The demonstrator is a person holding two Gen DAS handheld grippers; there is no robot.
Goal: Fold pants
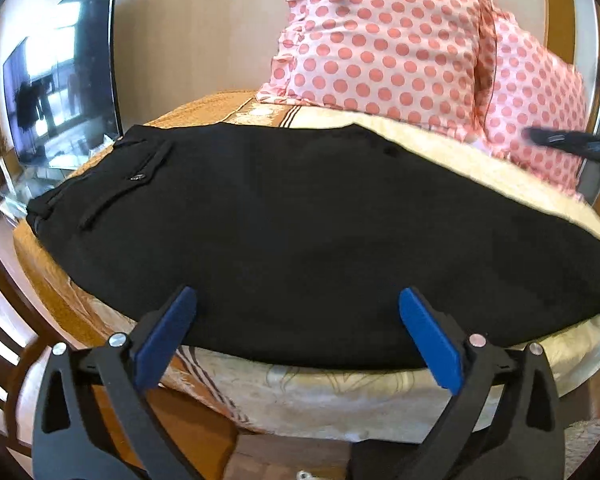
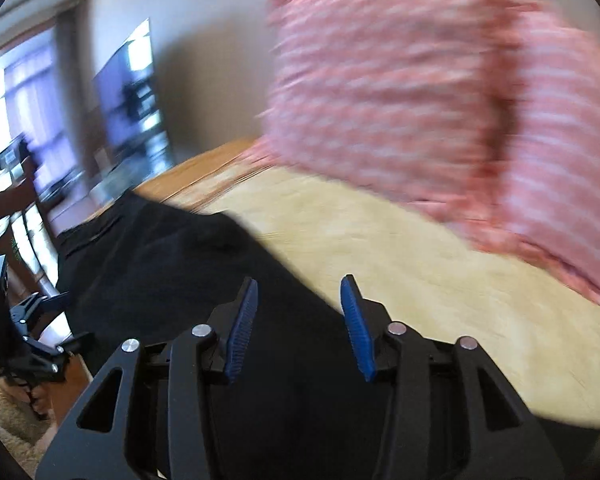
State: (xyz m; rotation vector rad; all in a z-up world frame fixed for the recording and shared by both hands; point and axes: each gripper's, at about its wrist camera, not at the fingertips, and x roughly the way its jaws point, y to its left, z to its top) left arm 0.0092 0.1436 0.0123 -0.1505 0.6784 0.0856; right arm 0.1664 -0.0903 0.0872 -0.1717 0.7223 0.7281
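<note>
Black pants [image 1: 292, 232] lie flat across the bed, waistband and a back pocket [image 1: 140, 172] at the left. My left gripper [image 1: 298, 300] hovers over their near edge, open wide, nothing between its blue pads [image 1: 428, 336]. In the right wrist view, blurred by motion, my right gripper [image 2: 298, 294] is open above the pants [image 2: 172, 276] near their far edge, blue pads apart and holding nothing. The left gripper [image 2: 48, 320] shows at the left edge of that view. A dark blurred tip of the right gripper [image 1: 568, 142] shows at the right edge of the left wrist view.
The bed has a cream and orange cover [image 1: 308, 396]. Two pink polka-dot pillows [image 1: 384, 44] lean at the head of the bed behind the pants. A dark television screen [image 1: 60, 92] stands at the left. Wooden furniture [image 1: 4, 320] sits by the bed's left side.
</note>
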